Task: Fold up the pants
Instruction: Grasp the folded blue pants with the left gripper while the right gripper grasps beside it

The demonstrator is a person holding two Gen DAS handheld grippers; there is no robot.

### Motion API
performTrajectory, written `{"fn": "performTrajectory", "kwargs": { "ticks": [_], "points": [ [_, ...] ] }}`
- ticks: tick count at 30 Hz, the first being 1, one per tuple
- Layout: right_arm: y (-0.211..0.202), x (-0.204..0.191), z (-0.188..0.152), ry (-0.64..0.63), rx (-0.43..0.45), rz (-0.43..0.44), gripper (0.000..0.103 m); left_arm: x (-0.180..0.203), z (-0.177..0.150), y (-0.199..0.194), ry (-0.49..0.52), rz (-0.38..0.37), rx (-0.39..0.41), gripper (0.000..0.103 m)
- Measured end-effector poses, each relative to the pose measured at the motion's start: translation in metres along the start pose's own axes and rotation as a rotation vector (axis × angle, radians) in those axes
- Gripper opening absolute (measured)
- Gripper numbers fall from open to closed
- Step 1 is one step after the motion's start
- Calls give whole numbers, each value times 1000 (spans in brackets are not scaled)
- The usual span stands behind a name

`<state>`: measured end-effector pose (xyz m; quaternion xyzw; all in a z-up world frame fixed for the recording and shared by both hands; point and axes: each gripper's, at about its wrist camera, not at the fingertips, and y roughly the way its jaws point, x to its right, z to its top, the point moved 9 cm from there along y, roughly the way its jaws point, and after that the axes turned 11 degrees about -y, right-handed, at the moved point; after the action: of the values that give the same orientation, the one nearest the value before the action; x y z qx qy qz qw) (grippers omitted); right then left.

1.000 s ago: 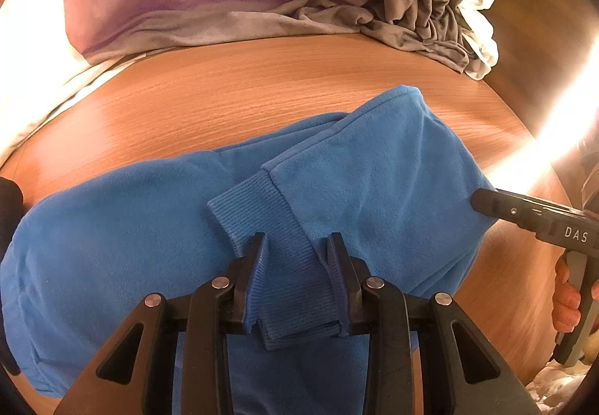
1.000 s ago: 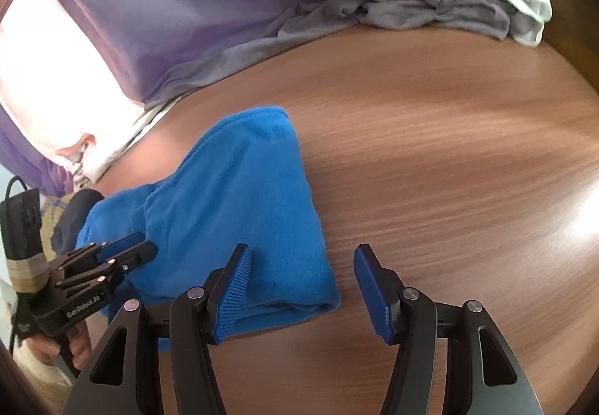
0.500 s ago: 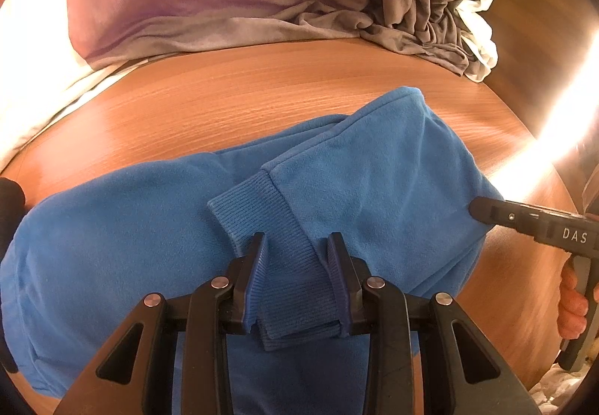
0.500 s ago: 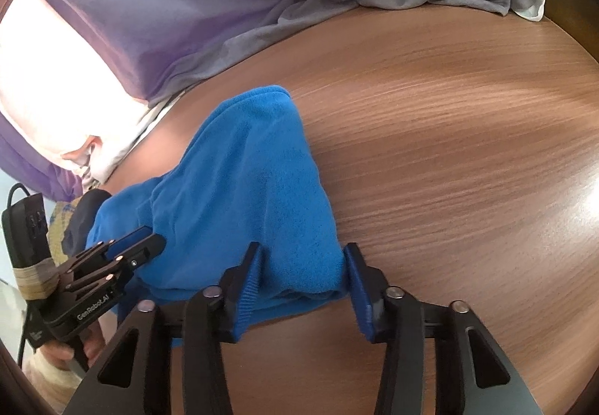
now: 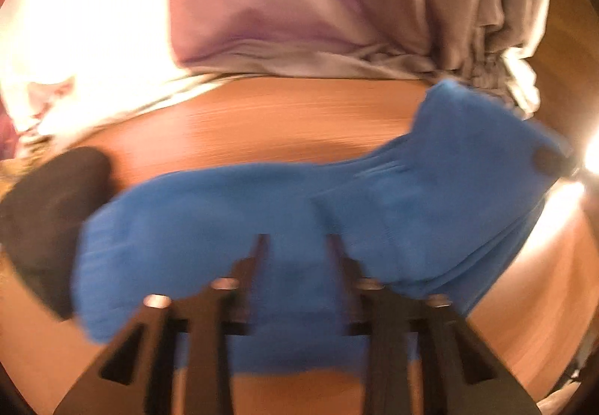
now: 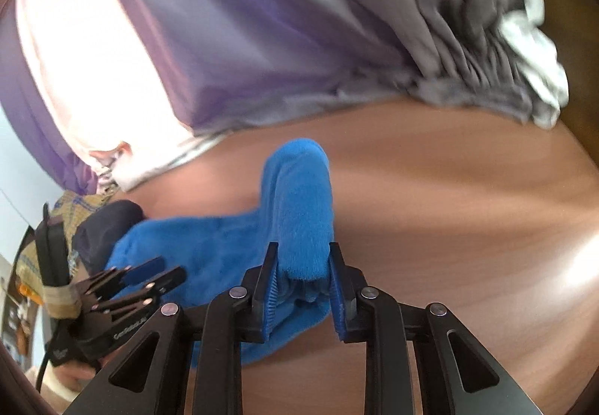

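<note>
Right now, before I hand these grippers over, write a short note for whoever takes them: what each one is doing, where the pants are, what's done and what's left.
Left gripper: its fingers have just been closing and are shut on the ribbed end of the blue pants.
Right gripper: its fingers have just been closing and are shut on a bunched edge of the pants.
Pants: partly raised off the wooden table, the rest draped on it; grey cloth lies at the far edge.
Done: both ends gripped and picked up.
Left: probably carry them over, lay the fold flat, smooth it.

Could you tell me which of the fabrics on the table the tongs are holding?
The bright blue fleece pants; the grey-purple draped cloth behind lies untouched.
</note>
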<state>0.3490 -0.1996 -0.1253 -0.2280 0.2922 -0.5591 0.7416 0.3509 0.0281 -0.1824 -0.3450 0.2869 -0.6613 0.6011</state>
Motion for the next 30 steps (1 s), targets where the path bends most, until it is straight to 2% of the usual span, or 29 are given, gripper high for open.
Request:
{"fn": "performTrajectory", "kwargs": {
  "ticks": [4, 9, 14, 16, 21, 25, 28, 30],
  "points": [
    [-7, -31, 16, -75, 54, -24, 25, -49, -14, -7, 19, 131, 7, 8],
    [-10, -71, 30, -169, 98, -73, 25, -92, -29, -3, -33, 215, 0, 8],
    [-9, -104, 38, -250, 125, -91, 24, -111, -54, 22, -116, 141, -98, 8],
    [-8, -123, 41, -293, 137, -83, 24, -114, -54, 21, -136, 108, -83, 8],
    [-6, -167, 49, -358, 173, 5, 24, -120, -54, 21, -197, 22, -93, 7],
    [-1, -192, 50, -393, 179, 45, 24, -129, -53, 8, -259, -74, -67, 4],
    [0, -213, 48, -433, 184, 77, 24, -145, -49, -15, -221, -31, 12, 4],
    [2, -226, 46, -462, 187, 101, 24, -159, -52, -19, -224, -16, 30, 4]
  ]
}}
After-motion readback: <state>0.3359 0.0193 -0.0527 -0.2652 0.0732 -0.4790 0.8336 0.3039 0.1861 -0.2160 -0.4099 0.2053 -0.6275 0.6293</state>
